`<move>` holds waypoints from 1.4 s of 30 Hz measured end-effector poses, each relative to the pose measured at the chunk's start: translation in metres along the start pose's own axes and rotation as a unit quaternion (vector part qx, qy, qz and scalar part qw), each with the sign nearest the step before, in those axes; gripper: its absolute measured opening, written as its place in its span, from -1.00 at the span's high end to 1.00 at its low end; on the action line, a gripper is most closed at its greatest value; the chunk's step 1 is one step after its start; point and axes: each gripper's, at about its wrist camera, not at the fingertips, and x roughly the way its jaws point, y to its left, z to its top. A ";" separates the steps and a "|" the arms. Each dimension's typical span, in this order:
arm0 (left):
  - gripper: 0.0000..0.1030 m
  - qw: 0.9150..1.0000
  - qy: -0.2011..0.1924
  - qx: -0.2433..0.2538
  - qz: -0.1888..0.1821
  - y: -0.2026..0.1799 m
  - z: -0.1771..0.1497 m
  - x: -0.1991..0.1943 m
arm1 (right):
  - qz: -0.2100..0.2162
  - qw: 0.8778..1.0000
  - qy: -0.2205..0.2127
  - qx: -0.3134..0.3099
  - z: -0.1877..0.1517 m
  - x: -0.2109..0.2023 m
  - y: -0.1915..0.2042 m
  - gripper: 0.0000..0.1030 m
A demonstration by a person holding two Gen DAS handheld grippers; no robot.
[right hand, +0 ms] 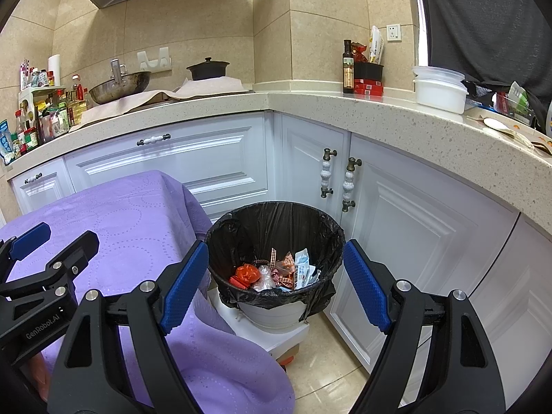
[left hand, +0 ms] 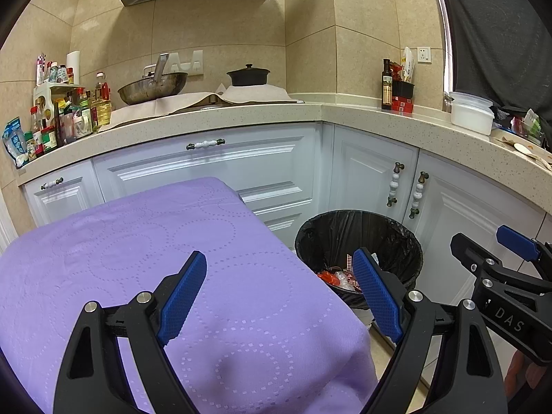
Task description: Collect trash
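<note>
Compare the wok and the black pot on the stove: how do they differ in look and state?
The wok is shiny bare metal; the black pot is matte black. The wok is open, with an upright handle; the black pot is lidded, with a knob on top. The wok is wider and shallower. Both rest on paper-covered stove tops.

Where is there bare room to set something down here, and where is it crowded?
The purple tablecloth is bare across its whole visible top, left of the trash bin. The countertop has a free stretch between the black pot and the dark bottle. The condiment bottles crowd its left end.
</note>
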 end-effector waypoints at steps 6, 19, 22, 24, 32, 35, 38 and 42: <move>-0.63 1.000 0.003 0.002 -0.001 -0.003 -0.001 0.001 | 0.000 1.000 0.000 0.000 0.000 -0.001 0.000 -0.53; -0.72 1.000 0.001 -0.005 -0.006 0.002 0.000 0.000 | 0.002 1.000 0.003 -0.003 0.000 0.000 0.003 -0.53; -0.73 1.000 0.007 -0.009 -0.013 0.007 0.000 0.000 | 0.006 1.000 0.004 -0.004 0.000 0.002 0.008 -0.53; -0.73 1.000 0.006 -0.009 -0.005 0.012 0.001 -0.001 | 0.013 1.000 0.006 -0.006 0.001 0.003 0.013 -0.53; -0.73 0.995 0.038 -0.031 0.084 0.090 -0.004 0.001 | 0.085 0.995 0.016 -0.041 0.009 0.016 0.071 -0.67; -0.73 0.986 0.056 -0.069 0.139 0.155 -0.017 0.001 | 0.140 0.987 0.038 -0.065 0.017 0.032 0.119 -0.76; -0.73 0.972 0.076 -0.083 0.208 0.215 -0.030 0.004 | 0.183 0.978 0.063 -0.075 0.027 0.050 0.175 -0.83; -0.73 0.943 0.135 -0.125 0.277 0.312 -0.054 0.014 | 0.243 0.960 0.095 -0.100 0.041 0.078 0.270 -0.91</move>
